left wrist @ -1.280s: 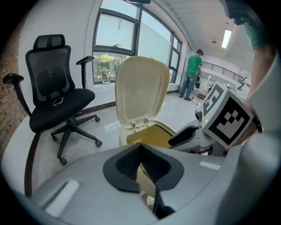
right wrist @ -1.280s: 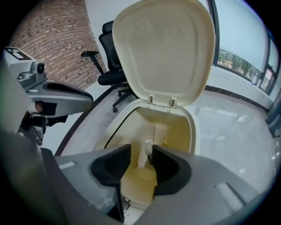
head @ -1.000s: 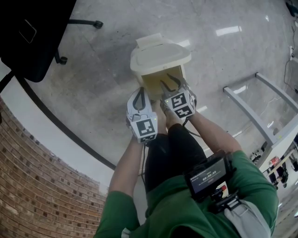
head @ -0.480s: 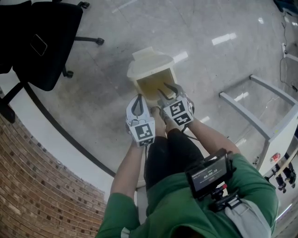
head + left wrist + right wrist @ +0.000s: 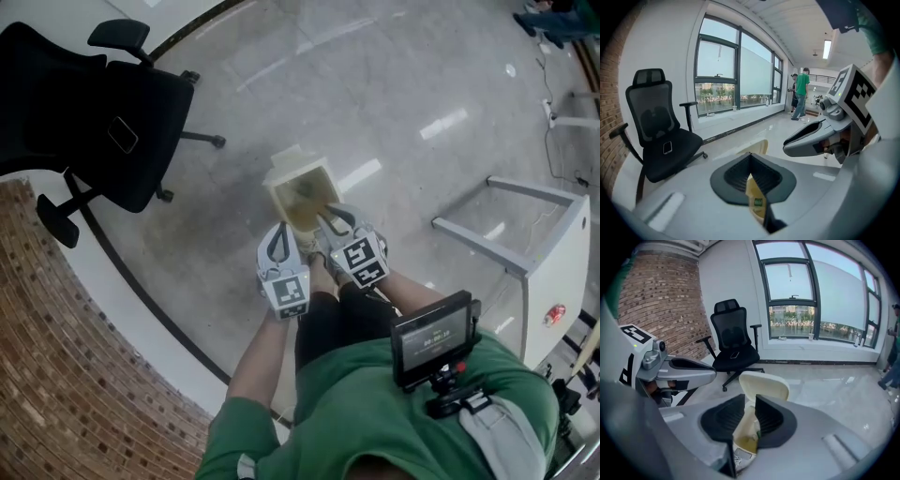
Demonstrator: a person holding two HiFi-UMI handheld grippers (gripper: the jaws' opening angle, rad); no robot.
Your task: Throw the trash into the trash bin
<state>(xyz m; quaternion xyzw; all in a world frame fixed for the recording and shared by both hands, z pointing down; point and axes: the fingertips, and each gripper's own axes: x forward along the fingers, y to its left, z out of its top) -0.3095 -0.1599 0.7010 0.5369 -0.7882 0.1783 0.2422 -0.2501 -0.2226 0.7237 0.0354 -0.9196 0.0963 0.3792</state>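
Trash bin (image 5: 302, 192) on floor, lid flipped open, trash (image 5: 742, 456) inside. My right gripper (image 5: 336, 217) over bin's near rim, jaws just been closing, part apart, nothing between. My left gripper (image 5: 279, 229) beside bin's near-left corner, jaws together, empty. Office chair (image 5: 112, 122) well left of bin.

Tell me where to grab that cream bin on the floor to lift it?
Probably the rim of the cream plastic trash bin on the side opposite its lid, coming straight down from above. The lid stands open, so the mouth is bare and the thin wall can be pinched from inside and outside. The body looks too wide to span.
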